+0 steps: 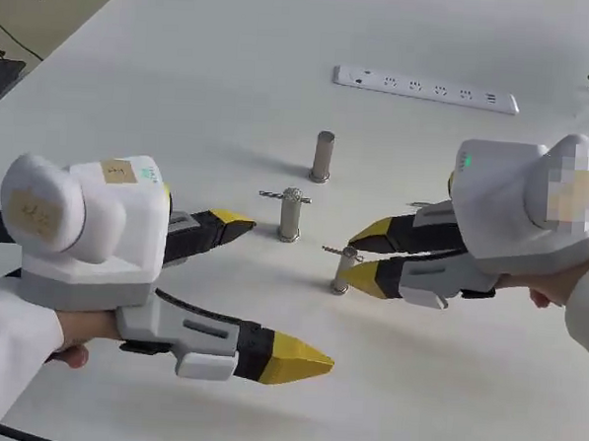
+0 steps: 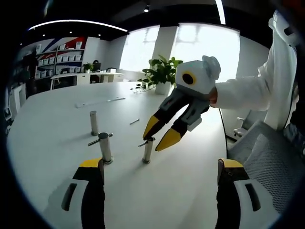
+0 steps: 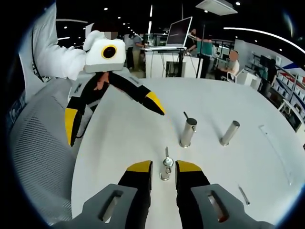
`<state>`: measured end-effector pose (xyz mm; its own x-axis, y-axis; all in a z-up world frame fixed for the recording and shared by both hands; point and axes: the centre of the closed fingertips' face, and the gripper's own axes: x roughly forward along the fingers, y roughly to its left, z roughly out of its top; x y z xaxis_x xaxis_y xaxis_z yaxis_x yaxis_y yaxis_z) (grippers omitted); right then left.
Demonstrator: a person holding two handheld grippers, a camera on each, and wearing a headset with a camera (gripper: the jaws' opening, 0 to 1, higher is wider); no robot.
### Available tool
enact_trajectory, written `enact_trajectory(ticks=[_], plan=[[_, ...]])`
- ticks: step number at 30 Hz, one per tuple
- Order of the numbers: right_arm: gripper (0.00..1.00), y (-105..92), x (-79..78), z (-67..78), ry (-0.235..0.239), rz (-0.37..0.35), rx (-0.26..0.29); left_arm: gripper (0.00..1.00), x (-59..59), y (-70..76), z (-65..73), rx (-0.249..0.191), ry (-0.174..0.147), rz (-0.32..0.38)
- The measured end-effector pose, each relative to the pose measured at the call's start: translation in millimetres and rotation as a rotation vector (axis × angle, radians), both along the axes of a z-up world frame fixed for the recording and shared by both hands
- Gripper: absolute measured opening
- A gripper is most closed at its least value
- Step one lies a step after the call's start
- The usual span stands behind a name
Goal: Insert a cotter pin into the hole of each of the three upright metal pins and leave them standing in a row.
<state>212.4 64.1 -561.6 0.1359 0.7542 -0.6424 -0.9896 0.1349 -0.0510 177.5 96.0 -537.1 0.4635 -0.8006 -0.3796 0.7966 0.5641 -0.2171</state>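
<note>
White tabletop [image 1: 183, 76] is noted, with a power strip [image 1: 425, 89] at its far edge.

Left tongs [image 1: 291, 291] are held wide open over bare surface, nothing gripped, well apart from the work.

Right tongs [image 1: 352, 261] are narrowed but not closed. The jaws straddle the top of the near metal pin [image 1: 342, 274], and a slim gap is seen on each side in the right gripper view. No firm grip on anything is judged.

Three pins are recorded upright in a slanted row. The far metal pin [image 1: 322, 156] has its hole unfilled. The middle metal pin [image 1: 291, 214] is crossed by a seated cotter pin [image 1: 276, 195]. A second cotter pin [image 1: 332, 249] projects from one side of the near pin's head.

A loose cotter pin [image 1: 419, 203] is seen flat on the tabletop, beside the right tongs.

Risks:
- The near pin could be toppled if the jaws are withdrawn askew.
- The second cotter pin could be dragged out if it is snagged.
- The loose one, thin and flat, could be lost from a pinch.
</note>
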Motion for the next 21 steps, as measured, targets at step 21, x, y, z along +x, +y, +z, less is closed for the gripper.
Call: enact_trajectory(ticks=[21], plan=[[0.04,-5.5,23.9,-2.3,-0.033,0.074,-0.015,0.96,-1.6,6.0,3.4,-0.024,0.010,0.016]])
